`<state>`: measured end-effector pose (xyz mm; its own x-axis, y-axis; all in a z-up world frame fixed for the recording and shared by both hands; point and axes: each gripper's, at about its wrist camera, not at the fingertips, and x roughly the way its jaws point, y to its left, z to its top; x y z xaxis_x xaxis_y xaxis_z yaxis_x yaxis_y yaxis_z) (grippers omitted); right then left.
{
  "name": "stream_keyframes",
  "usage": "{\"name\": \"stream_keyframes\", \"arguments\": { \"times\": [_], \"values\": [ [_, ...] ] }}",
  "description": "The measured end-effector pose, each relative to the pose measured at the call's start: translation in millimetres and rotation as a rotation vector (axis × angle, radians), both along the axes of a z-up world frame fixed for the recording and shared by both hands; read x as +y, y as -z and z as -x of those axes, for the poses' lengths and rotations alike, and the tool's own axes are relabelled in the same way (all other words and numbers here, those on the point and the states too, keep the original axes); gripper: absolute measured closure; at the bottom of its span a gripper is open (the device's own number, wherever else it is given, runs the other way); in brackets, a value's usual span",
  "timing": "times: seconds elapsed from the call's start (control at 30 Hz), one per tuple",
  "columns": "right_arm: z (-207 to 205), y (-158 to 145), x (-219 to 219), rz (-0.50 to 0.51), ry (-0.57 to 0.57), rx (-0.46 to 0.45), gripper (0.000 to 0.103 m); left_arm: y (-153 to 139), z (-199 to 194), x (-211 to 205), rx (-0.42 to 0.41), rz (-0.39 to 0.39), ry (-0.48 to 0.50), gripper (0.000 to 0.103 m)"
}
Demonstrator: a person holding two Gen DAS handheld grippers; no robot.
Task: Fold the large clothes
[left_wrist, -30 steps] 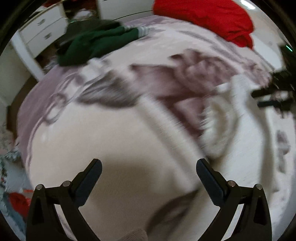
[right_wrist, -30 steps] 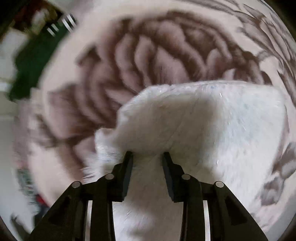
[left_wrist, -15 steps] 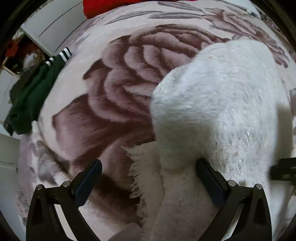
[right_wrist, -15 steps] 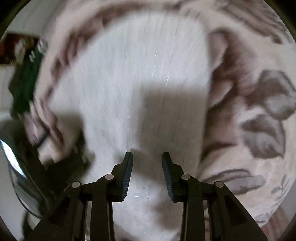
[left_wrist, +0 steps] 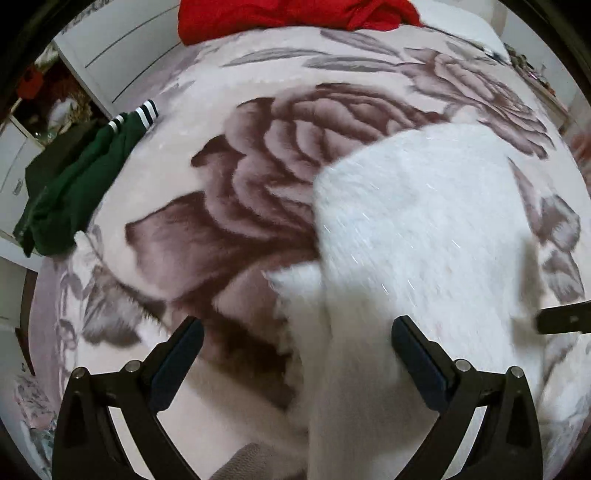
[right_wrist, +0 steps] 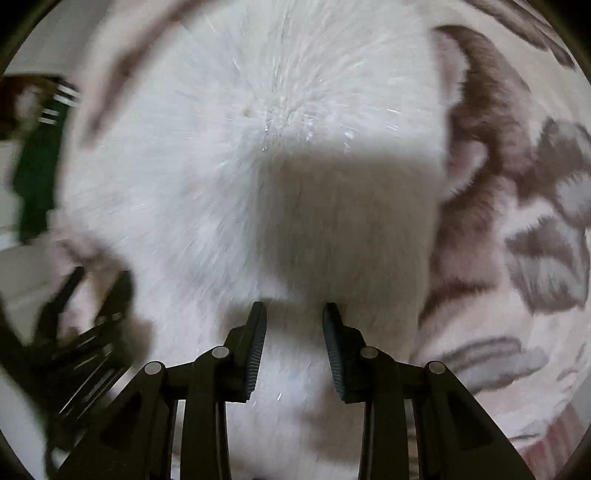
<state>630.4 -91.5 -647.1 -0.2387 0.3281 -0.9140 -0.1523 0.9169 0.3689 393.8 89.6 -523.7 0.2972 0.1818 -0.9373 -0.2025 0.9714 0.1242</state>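
Note:
A fluffy white garment (left_wrist: 417, 229) lies on a floral blanket (left_wrist: 258, 177), folded over itself, with a fringed edge sticking out at its left. My left gripper (left_wrist: 295, 343) is wide open just above the garment's near edge, holding nothing. In the right wrist view the same white garment (right_wrist: 258, 147) fills the frame. My right gripper (right_wrist: 294, 317) has its jaws narrowly apart with white fabric between and under them; the frames do not show whether they pinch it. The left gripper's body (right_wrist: 81, 332) shows blurred at the left there.
A dark green garment with white-striped cuffs (left_wrist: 74, 184) lies at the bed's left edge. A red garment (left_wrist: 288, 14) lies at the far edge. White drawers (left_wrist: 11, 166) stand beyond the left side. The right gripper's tip (left_wrist: 561, 321) pokes in at the right.
The left gripper swung over to the white garment and stays open. The right gripper moved forward over the folded garment, its jaw gap unchanged.

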Motion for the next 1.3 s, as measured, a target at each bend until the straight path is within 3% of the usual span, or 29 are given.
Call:
{"name": "stream_keyframes", "arguments": {
  "times": [0.1, 0.17, 0.3, 0.43, 0.5, 0.6, 0.63, 0.67, 0.7, 0.77, 0.87, 1.03, 1.1, 1.2, 1.3],
  "values": [
    [31.7, -16.4, -40.6, -0.034, 0.045, -0.015, 0.069, 29.4, 4.7, -10.4, 0.021, -0.125, 0.028, 0.000],
    [52.3, -3.4, -69.3, -0.037, 0.103, 0.038, 0.069, 50.3, 2.2, -4.3, 0.029, -0.113, -0.016, 0.000],
    [91.6, 32.0, -105.8, -0.036, 0.198, 0.156, 0.068, 16.7, 7.2, 25.1, 0.029, 0.087, -0.114, 0.000],
    [145.6, 41.8, -140.8, -0.138, 0.258, 0.215, 0.058, -25.7, 74.9, 44.3, 0.004, 0.185, -0.170, 0.000],
    [176.9, 45.9, -148.0, -0.161, 0.263, 0.258, 0.058, -22.7, 112.5, 42.9, 0.069, 0.239, -0.191, 0.000],
    [224.3, 57.7, -148.1, -0.188, 0.258, 0.338, 0.058, 5.7, 166.1, 32.6, 0.192, 0.366, -0.240, 0.000],
    [241.2, 63.6, -147.4, -0.205, 0.263, 0.371, 0.058, 16.3, 179.3, 28.9, 0.213, 0.414, -0.256, 0.002],
    [256.5, 66.7, -148.0, -0.215, 0.271, 0.393, 0.058, 28.2, 191.1, 23.7, 0.237, 0.452, -0.272, 0.016],
    [270.7, 72.6, -148.2, -0.223, 0.283, 0.418, 0.058, 40.8, 200.7, 16.4, 0.271, 0.469, -0.279, 0.042],
    [288.0, 85.9, -142.4, -0.207, 0.298, 0.433, 0.058, 51.7, 211.3, 5.9, 0.268, 0.488, -0.270, 0.071],
    [299.0, 92.8, -137.4, -0.186, 0.291, 0.377, 0.062, 40.1, 222.1, -3.6, 0.184, 0.462, -0.267, 0.082],
    [313.3, 67.1, -148.2, -0.145, 0.298, 0.239, 0.101, 9.4, 241.7, -7.2, 0.110, 0.482, -0.274, 0.086],
    [318.7, 59.8, -153.3, -0.115, 0.294, 0.212, 0.103, 9.5, 246.0, -7.2, 0.104, 0.473, -0.259, 0.086],
    [325.8, 68.9, -153.1, -0.097, 0.272, 0.224, 0.103, 38.1, 249.4, -4.9, 0.138, 0.448, -0.253, 0.086],
    [330.0, 92.3, -155.0, -0.136, 0.309, 0.316, 0.103, 63.7, 250.2, -2.2, 0.149, 0.450, -0.257, 0.085]
  ]
}}
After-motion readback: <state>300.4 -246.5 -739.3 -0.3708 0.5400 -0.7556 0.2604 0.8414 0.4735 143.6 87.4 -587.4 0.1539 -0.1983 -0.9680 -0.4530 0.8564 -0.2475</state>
